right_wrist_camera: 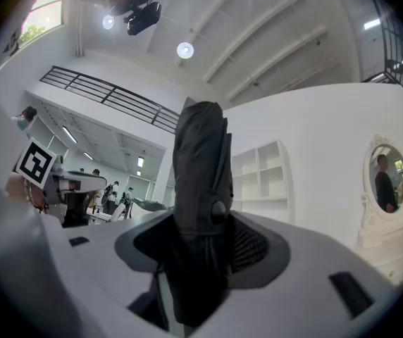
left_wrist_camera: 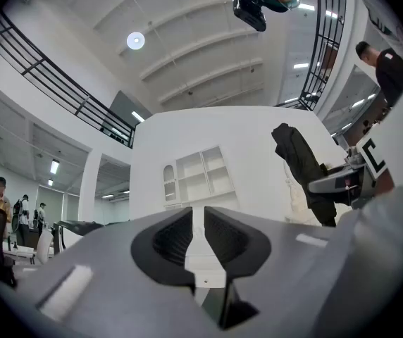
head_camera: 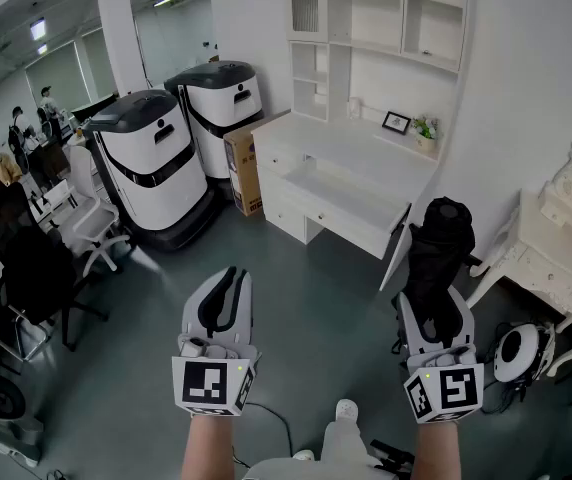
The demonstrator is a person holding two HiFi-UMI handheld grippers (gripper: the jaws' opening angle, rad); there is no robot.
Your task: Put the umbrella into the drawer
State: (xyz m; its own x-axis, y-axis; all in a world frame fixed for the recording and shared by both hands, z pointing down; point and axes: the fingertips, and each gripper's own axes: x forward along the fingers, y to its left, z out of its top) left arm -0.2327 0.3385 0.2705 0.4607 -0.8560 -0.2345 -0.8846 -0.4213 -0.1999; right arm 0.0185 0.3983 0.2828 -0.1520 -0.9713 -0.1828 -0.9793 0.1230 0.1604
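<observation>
A black folded umbrella (head_camera: 441, 248) stands upright in my right gripper (head_camera: 434, 308), whose jaws are shut on its lower part. In the right gripper view the umbrella (right_wrist_camera: 200, 182) rises between the ribbed pads (right_wrist_camera: 247, 245) and hides the gap. My left gripper (head_camera: 228, 288) is held beside it at the left, shut, with nothing in it. The left gripper view shows its jaws (left_wrist_camera: 203, 224) close together and the umbrella (left_wrist_camera: 304, 167) off to the right. Ahead is a white desk (head_camera: 366, 148) with its wide drawer (head_camera: 351, 230) pulled open.
Two white-and-black machines (head_camera: 156, 163) (head_camera: 221, 98) and a cardboard box (head_camera: 243, 168) stand left of the desk. Office chairs (head_camera: 91, 223) and people are at the far left. A white ornate table (head_camera: 551, 243) is at the right. Shelves (head_camera: 386, 13) hang above the desk.
</observation>
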